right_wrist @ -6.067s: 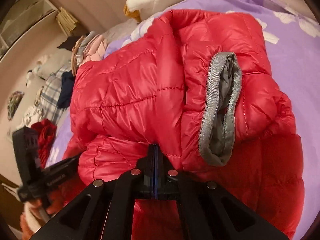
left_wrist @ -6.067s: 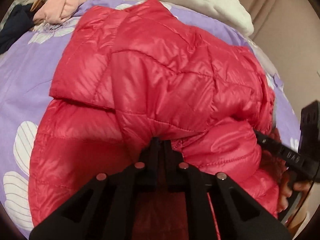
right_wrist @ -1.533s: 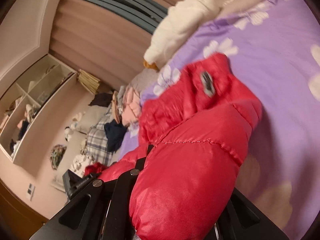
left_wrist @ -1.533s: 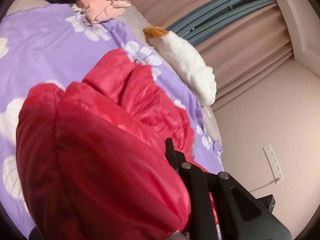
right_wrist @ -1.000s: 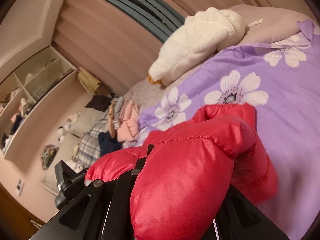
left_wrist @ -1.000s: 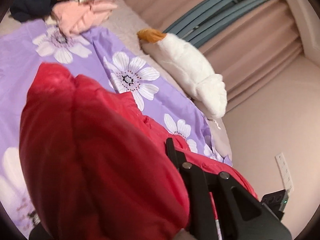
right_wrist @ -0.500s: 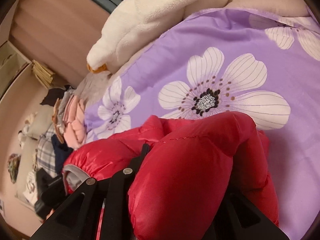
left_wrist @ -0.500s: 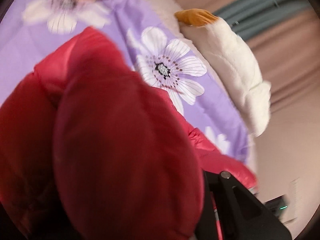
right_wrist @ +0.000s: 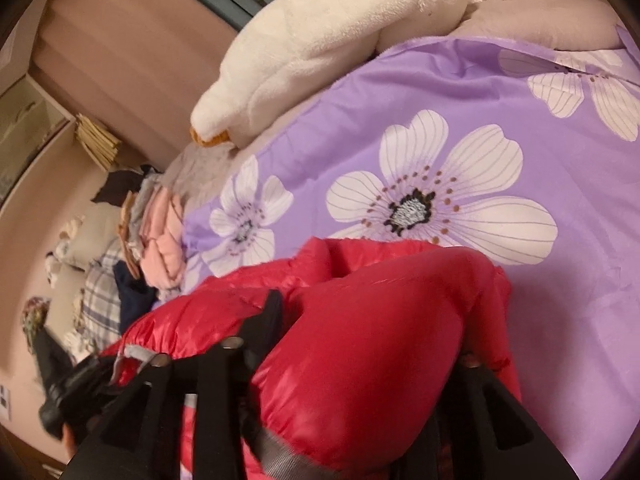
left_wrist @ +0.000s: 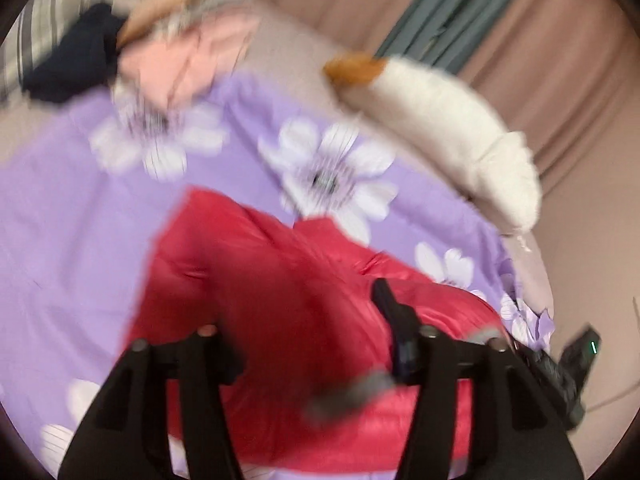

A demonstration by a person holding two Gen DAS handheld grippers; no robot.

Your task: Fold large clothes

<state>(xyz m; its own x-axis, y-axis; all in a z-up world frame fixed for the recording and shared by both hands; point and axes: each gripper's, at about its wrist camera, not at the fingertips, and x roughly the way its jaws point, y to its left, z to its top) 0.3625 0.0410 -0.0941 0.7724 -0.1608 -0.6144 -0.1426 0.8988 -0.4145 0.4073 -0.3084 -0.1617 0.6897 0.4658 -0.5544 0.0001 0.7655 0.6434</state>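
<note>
A red puffer jacket [left_wrist: 260, 272] lies bunched on the purple flowered bedspread [left_wrist: 60, 240]. The left wrist view is blurred. In it my left gripper [left_wrist: 296, 312] hovers over the jacket with its jaws opening. Red fabric lies under and between the fingers, and no pad presses on it. In the right wrist view a thick fold of the jacket [right_wrist: 360, 360] bulges between the fingers of my right gripper [right_wrist: 372, 320]. Its jaws are opening too, and the right finger is hidden behind the fold. A grey cuff [left_wrist: 352, 392] shows near the fingers.
A long white plush toy [right_wrist: 320, 32] lies along the far side of the bed. A pile of pink, dark and plaid clothes [right_wrist: 160, 224] sits at the bed's left end. Shelves [right_wrist: 32, 120] stand on the wall at the left, and curtains hang behind the bed.
Both grippers held the jacket shut and carried it across the bed toward the plush toy. Now both stand with jaws apart, and the left has drawn back from the fabric.
</note>
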